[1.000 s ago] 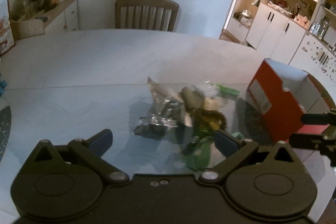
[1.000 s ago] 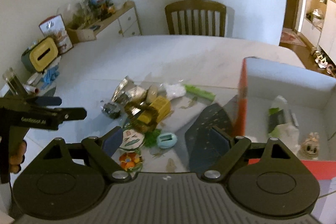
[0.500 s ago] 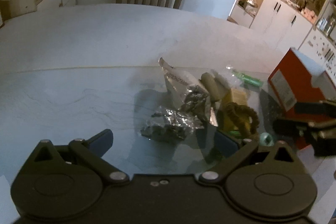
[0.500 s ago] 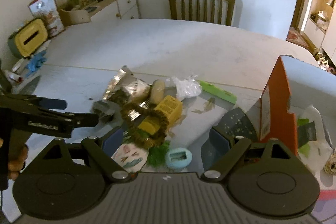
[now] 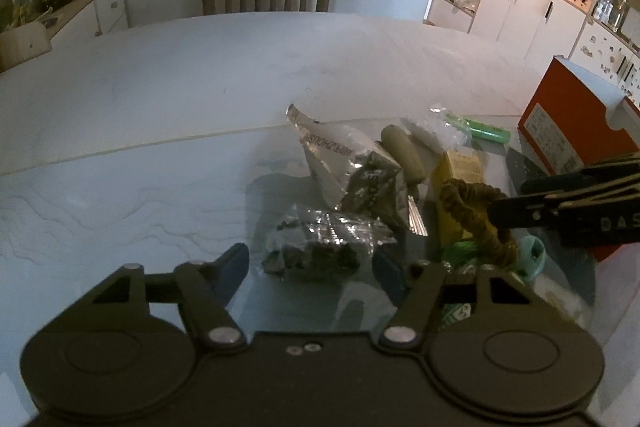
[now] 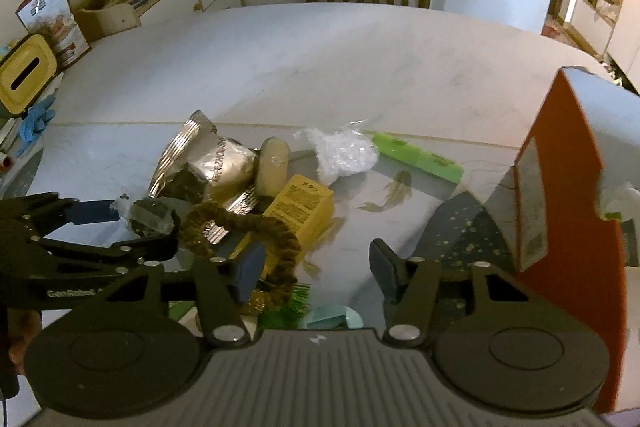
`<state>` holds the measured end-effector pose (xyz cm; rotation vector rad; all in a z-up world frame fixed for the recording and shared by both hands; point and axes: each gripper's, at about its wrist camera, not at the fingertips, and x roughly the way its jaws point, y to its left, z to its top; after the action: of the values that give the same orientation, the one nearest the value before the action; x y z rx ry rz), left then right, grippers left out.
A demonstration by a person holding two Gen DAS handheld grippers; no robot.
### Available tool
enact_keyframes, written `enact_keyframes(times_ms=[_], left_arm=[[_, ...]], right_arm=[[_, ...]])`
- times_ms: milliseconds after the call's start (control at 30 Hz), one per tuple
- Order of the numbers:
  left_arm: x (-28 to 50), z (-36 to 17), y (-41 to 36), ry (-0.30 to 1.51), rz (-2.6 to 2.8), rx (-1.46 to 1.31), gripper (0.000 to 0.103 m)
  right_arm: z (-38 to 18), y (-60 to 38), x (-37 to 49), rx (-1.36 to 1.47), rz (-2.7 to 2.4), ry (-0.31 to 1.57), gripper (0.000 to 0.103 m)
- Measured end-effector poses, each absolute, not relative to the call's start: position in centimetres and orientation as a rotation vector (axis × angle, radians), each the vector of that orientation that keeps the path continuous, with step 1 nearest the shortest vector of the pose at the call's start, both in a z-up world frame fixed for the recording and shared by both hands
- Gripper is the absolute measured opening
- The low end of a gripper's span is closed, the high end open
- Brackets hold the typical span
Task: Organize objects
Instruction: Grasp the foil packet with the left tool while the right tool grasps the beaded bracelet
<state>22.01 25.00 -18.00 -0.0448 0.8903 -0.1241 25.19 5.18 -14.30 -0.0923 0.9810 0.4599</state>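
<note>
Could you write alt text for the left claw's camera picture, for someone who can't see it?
The left claw is closing around a crumpled clear bag of dark bits, which sits between its blue pads on a pale table. To the right lie a foil packet, a brown scrunchie, the right claw and an orange box.

Clutter heaped on the tabletop [image 6: 280,67] beside an orange box [image 6: 568,211]

A crinkled foil packet [image 5: 332,231] lies nearest; behind it a silver pouch [image 5: 340,155] leans tilted against a tan oblong piece [image 5: 400,151]. A brown scrunchie [image 6: 244,227] rests on a yellow carton [image 6: 300,207], with a white crumpled bag [image 6: 344,155] and a green strip [image 6: 416,155] beyond.
</note>
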Motion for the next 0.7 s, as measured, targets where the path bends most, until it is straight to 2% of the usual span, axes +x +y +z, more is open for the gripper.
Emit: enact_keyframes(times_ms=[67,133,200,233,400,467,700], left_arm=[[22.0,-17.9,25.0,0.884,-0.126,-0.034,0.063],[22.0,-17.8,25.0,0.885,-0.139,-0.031,0.050],[22.0,-17.8,24.8,0.883,-0.136,-0.022,0.050],[21.9,-17.8,24.9,0.883,-0.137,-0.022,0.045],[21.7,-17.6,24.7,0.879,-0.141,-0.018,0.039],[21.6,-17.4,24.7,0.879,-0.140,-0.018,0.036],[20.7,-16.3,24.8,0.874,-0.135,-0.040,0.033]], right_arm=[[-14.6,5.3,25.4,-0.083,0.468,0.994,0.046],[-14.8,5.3,25.6,-0.067,0.474,1.003,0.042],[-14.8,5.3,25.7,-0.047,0.481,1.007,0.037],[-14.8,5.3,25.8,-0.039,0.486,1.010,0.033],[-14.8,5.3,25.9,-0.015,0.508,1.023,0.021],[-14.7,5.4,25.9,-0.012,0.501,1.023,0.011],[-13.7,5.3,25.0,-0.004,0.504,0.983,0.007]])
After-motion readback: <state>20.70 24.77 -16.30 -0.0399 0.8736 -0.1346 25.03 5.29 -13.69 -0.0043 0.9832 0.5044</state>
